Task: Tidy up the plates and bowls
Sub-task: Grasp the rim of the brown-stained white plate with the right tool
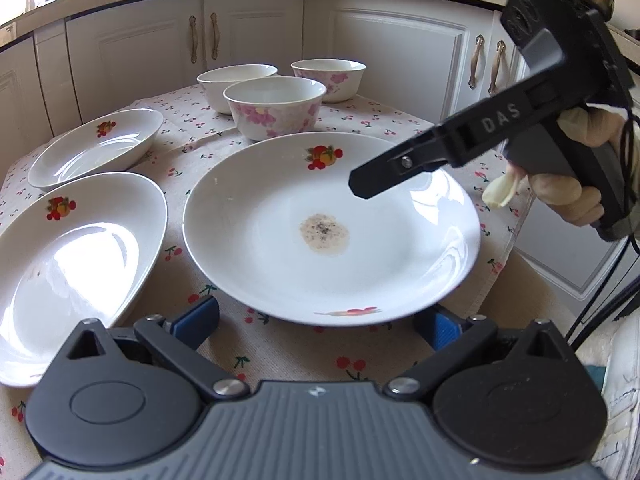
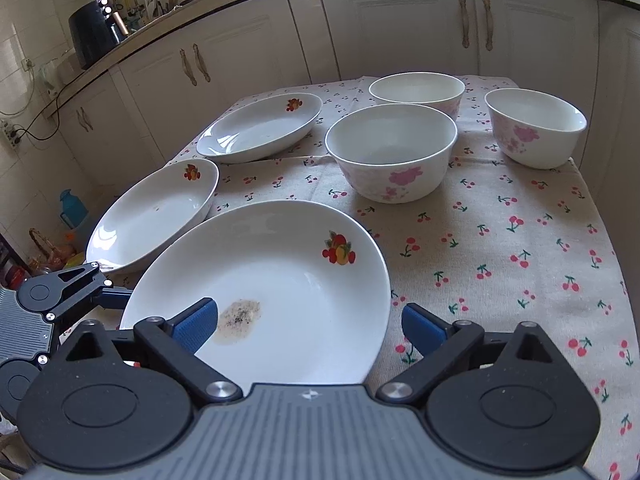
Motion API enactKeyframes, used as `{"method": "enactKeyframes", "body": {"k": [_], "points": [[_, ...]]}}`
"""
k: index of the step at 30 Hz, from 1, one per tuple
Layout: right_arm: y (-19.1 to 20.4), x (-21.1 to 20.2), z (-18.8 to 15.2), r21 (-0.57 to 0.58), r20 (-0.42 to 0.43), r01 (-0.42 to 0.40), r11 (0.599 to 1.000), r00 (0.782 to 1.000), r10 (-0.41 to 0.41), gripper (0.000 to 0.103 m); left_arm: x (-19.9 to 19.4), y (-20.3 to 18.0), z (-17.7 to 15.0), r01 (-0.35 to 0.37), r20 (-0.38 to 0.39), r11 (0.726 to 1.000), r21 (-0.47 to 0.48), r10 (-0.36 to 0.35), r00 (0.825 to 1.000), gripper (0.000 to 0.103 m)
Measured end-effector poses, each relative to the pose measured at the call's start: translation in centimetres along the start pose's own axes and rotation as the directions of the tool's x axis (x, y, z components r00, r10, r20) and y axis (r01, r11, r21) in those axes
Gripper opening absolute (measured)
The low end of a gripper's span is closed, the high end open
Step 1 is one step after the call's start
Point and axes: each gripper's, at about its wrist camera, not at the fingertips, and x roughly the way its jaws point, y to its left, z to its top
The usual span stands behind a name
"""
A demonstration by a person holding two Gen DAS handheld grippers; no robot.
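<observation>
Three white fruit-print plates lie on the cherry-print cloth. The nearest plate (image 1: 332, 228) (image 2: 272, 292) has a brown stain in its middle. A second plate (image 1: 76, 264) (image 2: 156, 212) lies to its left and a third plate (image 1: 96, 144) (image 2: 260, 128) further back. Three white floral bowls (image 1: 276, 108) (image 2: 392, 148) stand behind, with two more at the back (image 2: 416, 92) (image 2: 536, 124). My left gripper (image 1: 320, 320) is open just in front of the stained plate's near rim. My right gripper (image 2: 308, 324) is open above that plate's right side; it shows in the left wrist view (image 1: 360, 188).
The tablecloth (image 2: 520, 240) covers a small table whose right edge drops off beside white kitchen cabinets (image 1: 400, 52). A black air fryer (image 2: 94, 32) stands on the counter at the far left. A blue bottle (image 2: 74, 208) and clutter sit on the floor left of the table.
</observation>
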Motion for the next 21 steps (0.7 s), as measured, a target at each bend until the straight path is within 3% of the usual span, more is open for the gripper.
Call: {"method": "enactKeyframes", "body": {"k": [14, 21], "points": [[-1.9, 2.2, 3.0, 0.031, -0.094, -0.114, 0.993, 0.989, 0.116, 0.076, -0.1, 0.3, -0.1, 0.036, 0.02, 0.998, 0.048, -0.037, 0.999, 0.103], [-2.3, 2.7, 3.3, 0.047, -0.11, -0.133, 0.99, 0.984, 0.138, 0.072, -0.3, 0.2, -0.1, 0.042, 0.037, 0.996, 0.078, -0.045, 0.998, 0.103]]}}
